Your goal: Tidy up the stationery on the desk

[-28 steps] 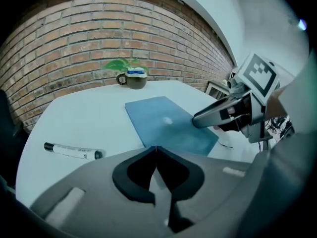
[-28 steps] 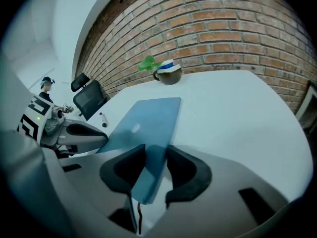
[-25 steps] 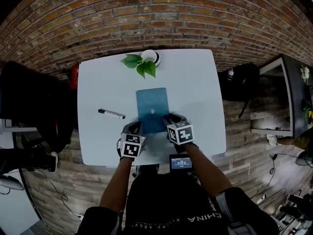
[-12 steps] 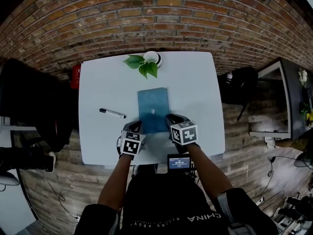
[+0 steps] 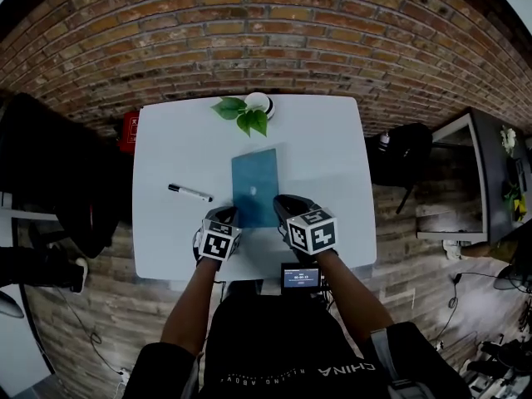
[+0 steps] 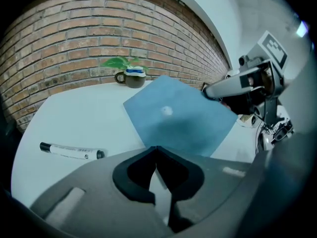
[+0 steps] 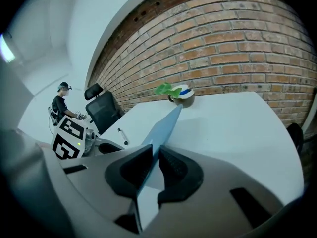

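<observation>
A blue notebook (image 5: 254, 185) lies in the middle of the white table (image 5: 166, 248). My right gripper (image 5: 283, 205) has just been closing its jaws and is shut on the notebook's near right edge (image 7: 166, 128), which stands raised and tilted off the table. My left gripper (image 5: 229, 217) is shut, its tips meeting right at the notebook's near left corner (image 6: 181, 118); nothing shows between the pads. A black-and-white marker (image 5: 189, 193) lies on the table left of the notebook, apart from both grippers.
A small potted plant (image 5: 247, 110) stands at the table's far edge, against the brick wall. A small device with a lit screen (image 5: 300, 277) sits at the near edge by my body. A black office chair (image 7: 101, 110) stands left of the table.
My right gripper has closed on the notebook's near right edge and risen, tipping that side up. The left gripper has stayed in place, shut.
</observation>
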